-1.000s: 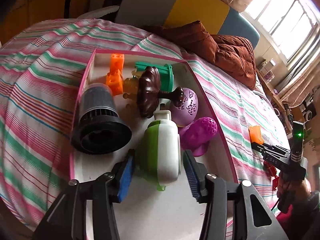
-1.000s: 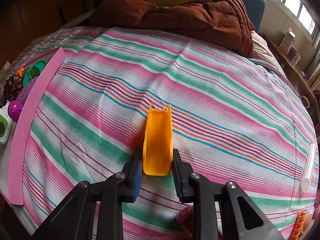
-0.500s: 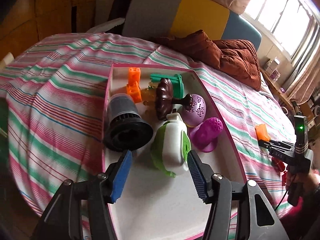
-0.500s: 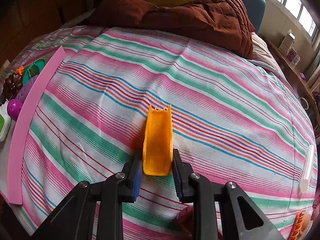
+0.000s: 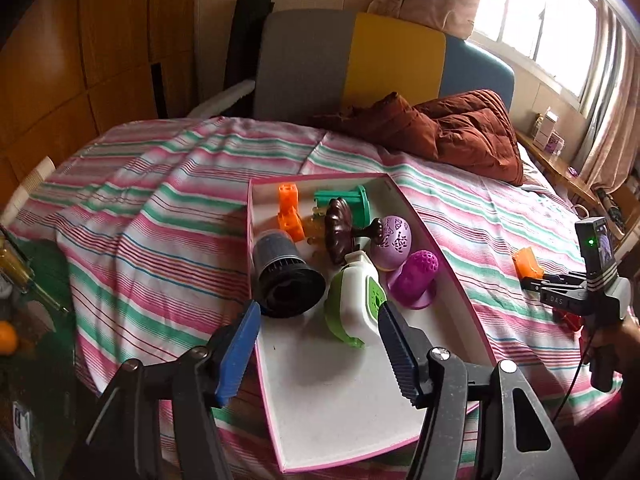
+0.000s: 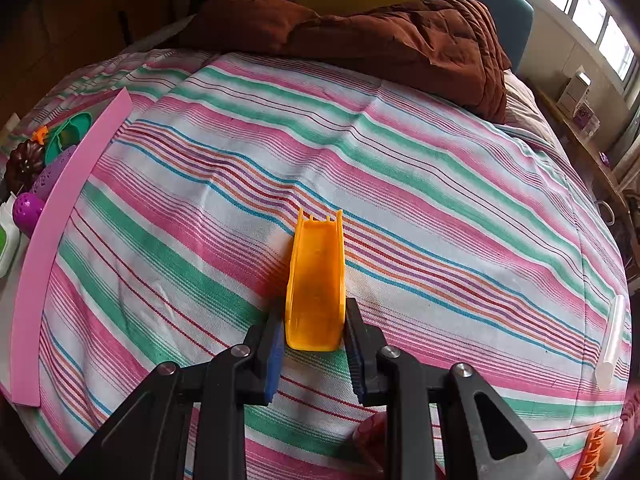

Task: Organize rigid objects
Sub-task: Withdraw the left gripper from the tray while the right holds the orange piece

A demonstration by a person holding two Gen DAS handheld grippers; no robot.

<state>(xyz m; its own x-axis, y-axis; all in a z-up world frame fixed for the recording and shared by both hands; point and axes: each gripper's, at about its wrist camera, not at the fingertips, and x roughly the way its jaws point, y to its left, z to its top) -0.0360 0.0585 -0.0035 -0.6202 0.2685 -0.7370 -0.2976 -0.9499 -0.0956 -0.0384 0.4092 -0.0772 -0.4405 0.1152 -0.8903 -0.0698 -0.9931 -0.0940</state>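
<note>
Most toys already lie in the box (image 5: 436, 248) on the bed (image 6: 400, 184). The left hand-held gripper (image 5: 318, 344) hangs wide and empty above it; the right hand-held gripper (image 6: 314, 344) clamps the slide (image 6: 316, 284), not yet boxed.

I face a bed (image 5: 168, 200) under a pink, green and white striped sheet, with a rumpled brown quilt (image 5: 460, 132) heaped near the grey, yellow and blue headboard (image 5: 360, 68). Wooden panels (image 5: 100, 40) line the wall on my left; daylight pours through the curtained window (image 5: 532, 12).
</note>
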